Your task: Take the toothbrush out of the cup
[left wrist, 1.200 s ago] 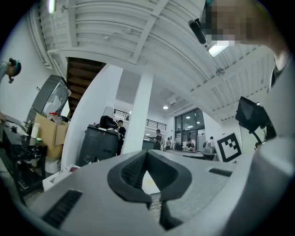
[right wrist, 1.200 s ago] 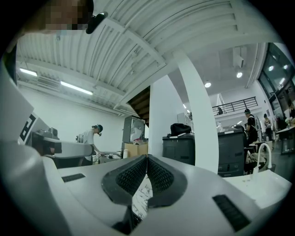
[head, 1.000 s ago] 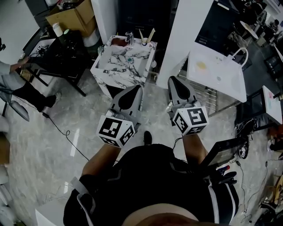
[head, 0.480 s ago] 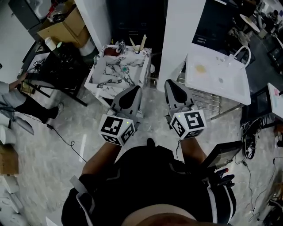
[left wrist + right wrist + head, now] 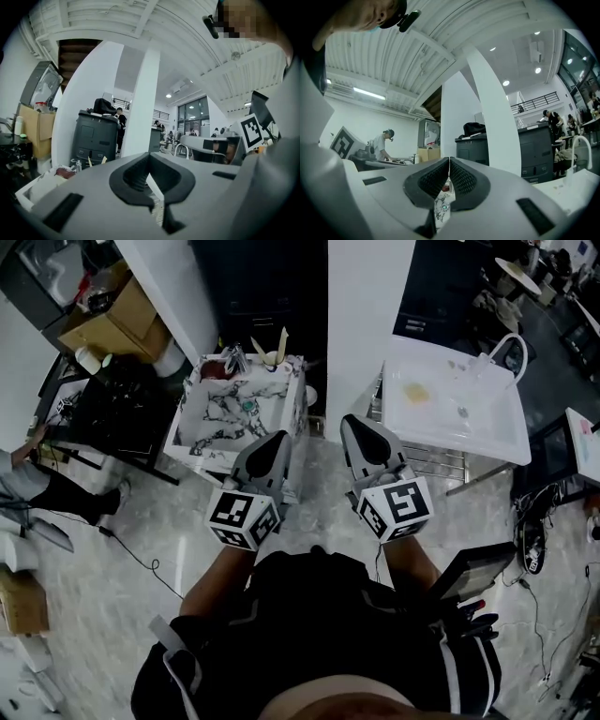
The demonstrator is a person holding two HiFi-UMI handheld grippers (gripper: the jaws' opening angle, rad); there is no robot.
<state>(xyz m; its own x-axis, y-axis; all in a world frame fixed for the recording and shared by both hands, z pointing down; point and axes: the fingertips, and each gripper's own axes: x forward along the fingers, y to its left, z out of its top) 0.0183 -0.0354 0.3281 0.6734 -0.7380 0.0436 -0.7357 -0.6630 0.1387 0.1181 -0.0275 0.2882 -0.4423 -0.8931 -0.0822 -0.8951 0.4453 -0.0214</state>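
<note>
Toothbrush (image 5: 281,340) now nearer, well beyond closed jaws

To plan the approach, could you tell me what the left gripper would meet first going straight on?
Probably the marble table's near right edge; the left gripper may pass over it toward the white pillar, as depth is unclear.
</note>
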